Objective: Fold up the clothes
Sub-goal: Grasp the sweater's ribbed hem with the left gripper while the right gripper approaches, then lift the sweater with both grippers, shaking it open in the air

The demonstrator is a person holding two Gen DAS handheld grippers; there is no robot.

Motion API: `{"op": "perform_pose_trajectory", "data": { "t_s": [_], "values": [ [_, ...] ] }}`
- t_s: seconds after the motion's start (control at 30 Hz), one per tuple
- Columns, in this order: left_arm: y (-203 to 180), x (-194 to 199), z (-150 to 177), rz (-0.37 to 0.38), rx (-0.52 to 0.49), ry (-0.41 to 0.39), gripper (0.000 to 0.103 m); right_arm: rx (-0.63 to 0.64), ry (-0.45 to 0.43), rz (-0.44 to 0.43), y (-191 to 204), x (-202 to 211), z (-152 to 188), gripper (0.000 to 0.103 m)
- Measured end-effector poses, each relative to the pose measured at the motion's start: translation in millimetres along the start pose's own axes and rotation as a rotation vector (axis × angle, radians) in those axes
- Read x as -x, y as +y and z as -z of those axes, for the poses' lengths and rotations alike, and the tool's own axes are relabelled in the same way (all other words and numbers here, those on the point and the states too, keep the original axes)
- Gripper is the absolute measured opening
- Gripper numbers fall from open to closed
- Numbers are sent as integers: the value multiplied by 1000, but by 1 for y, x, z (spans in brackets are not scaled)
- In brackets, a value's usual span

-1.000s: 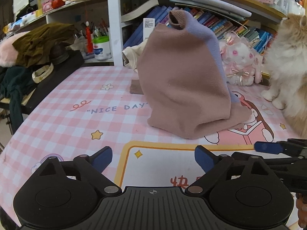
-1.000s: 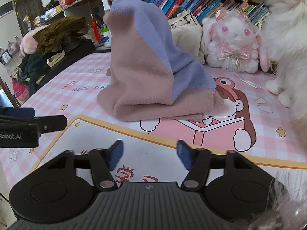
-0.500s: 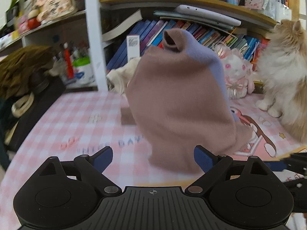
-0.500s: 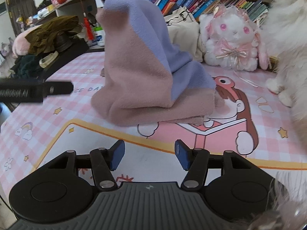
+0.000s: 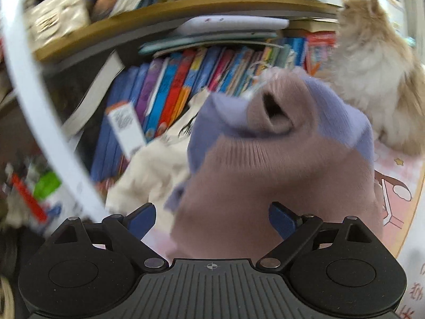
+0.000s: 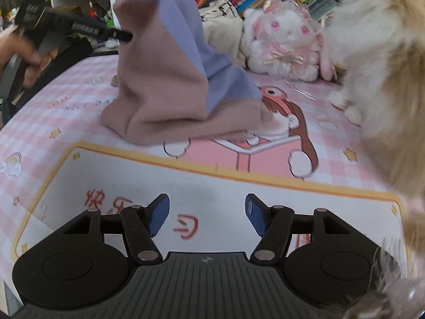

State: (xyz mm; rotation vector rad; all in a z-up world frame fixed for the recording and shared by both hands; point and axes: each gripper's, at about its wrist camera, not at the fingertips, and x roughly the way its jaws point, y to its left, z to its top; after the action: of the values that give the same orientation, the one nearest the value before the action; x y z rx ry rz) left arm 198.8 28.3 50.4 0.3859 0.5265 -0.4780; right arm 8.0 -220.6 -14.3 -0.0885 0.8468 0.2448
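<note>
The left gripper [image 5: 211, 219] has its blue-padded fingers [image 5: 140, 219] spread wide with nothing between them, pointed straight at the sweater [image 5: 279, 175], which fills its view from 12 to 3 o'clock and is blurred. From the right wrist view the same gripper [image 6: 124, 36] shows at 10 o'clock, its black tip touching or just beside the upper left flank of the garment; which one cannot be told. The right gripper [image 6: 207, 216] is likewise parted wide and holds nothing, hovering over the white panel of the pink checked table mat [image 6: 79, 101], well short of the cloth.

The sweater [image 6: 162, 79] stands in a tall heap on the mat, dusty pink with a lilac panel running down its right side, its hem spread on the cartoon print. A fluffy cat [image 6: 385, 74] sits at 3 o'clock, a pink plush rabbit [image 6: 287, 42] at 1 o'clock, and a row of books [image 5: 191, 79] lines the shelf behind.
</note>
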Motion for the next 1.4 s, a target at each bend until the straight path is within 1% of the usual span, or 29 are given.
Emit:
{"op": "perform_pose_trajectory", "data": {
  "t_s": [0.13, 0.17, 0.2, 0.27, 0.3, 0.33, 0.37, 0.4, 0.47, 0.53, 0.6, 0.67, 0.73, 0.8, 0.83, 0.87, 0.97, 1.0, 1.03, 1.07, 1.1, 1.13, 1.17, 1.27, 1.4],
  "values": [
    [-6, -7, -11, 73, -104, -4, 93, -12, -2, 28, 2, 9, 3, 62],
    [-11, -5, -11, 87, -132, -6, 91, -15, -6, 36, 2, 11, 3, 62],
    [-16, -2, -11, 102, -160, -9, 86, -18, -10, 43, 3, 13, 3, 62],
    [-27, 2, -10, 129, -216, -12, 69, -23, -20, 50, 4, 18, 3, 62],
    [-32, 6, -7, 134, -243, 2, 42, -22, -25, 50, 6, 20, 2, 61],
    [-37, 10, -4, 140, -264, 34, 24, -20, -31, 48, 8, 22, 2, 61],
    [-42, 15, -1, 150, -282, 60, 23, -15, -40, 44, 11, 25, 1, 61],
    [-47, 23, 2, 173, -289, 70, 18, -8, -50, 39, 15, 28, 1, 61],
    [-57, 42, 8, 217, -299, 85, 14, 7, -71, 27, 23, 34, 0, 61],
    [-68, 68, 12, 258, -275, 66, 11, 28, -91, 15, 32, 41, 0, 61],
    [-82, 96, 15, 301, -254, 33, 10, 49, -113, 4, 43, 48, 0, 62],
    [-100, 111, 11, 349, -208, 17, 10, 62, -127, -7, 53, 55, 2, 63],
    [-120, 128, 9, 414, -166, -1, 10, 70, -138, -17, 61, 62, 4, 65],
    [-144, 137, 4, 493, -131, -10, 11, 78, -150, -24, 67, 72, 9, 68],
    [-157, 139, 2, 528, -119, -13, 13, 80, -153, -20, 68, 77, 12, 68],
    [-170, 141, 0, 558, -112, -18, 18, 79, -153, -11, 69, 82, 15, 69],
    [-201, 147, 4, 580, -152, -53, 26, 61, -149, 18, 67, 92, 25, 69],
    [-205, 150, 6, 577, -168, -56, 33, 44, -146, 30, 65, 94, 28, 69],
    [-204, 157, 10, 568, -177, -61, 43, 31, -148, 42, 64, 96, 30, 69],
    [-203, 163, 15, 560, -186, -67, 48, 19, -151, 52, 63, 98, 31, 69],
    [-197, 172, 20, 555, -191, -76, 60, 7, -155, 63, 62, 100, 33, 69],
    [-190, 180, 27, 548, -196, -85, 69, -2, -157, 71, 61, 101, 34, 69],
    [-179, 188, 35, 532, -194, -89, 70, -10, -155, 76, 61, 102, 35, 69],
    [-151, 202, 57, 480, -169, -61, 72, -51, -140, 80, 55, 102, 40, 69],
    [-120, 196, 82, 381, -136, 19, 73, -99, -117, 64, 54, 96, 40, 69]
  ]
}}
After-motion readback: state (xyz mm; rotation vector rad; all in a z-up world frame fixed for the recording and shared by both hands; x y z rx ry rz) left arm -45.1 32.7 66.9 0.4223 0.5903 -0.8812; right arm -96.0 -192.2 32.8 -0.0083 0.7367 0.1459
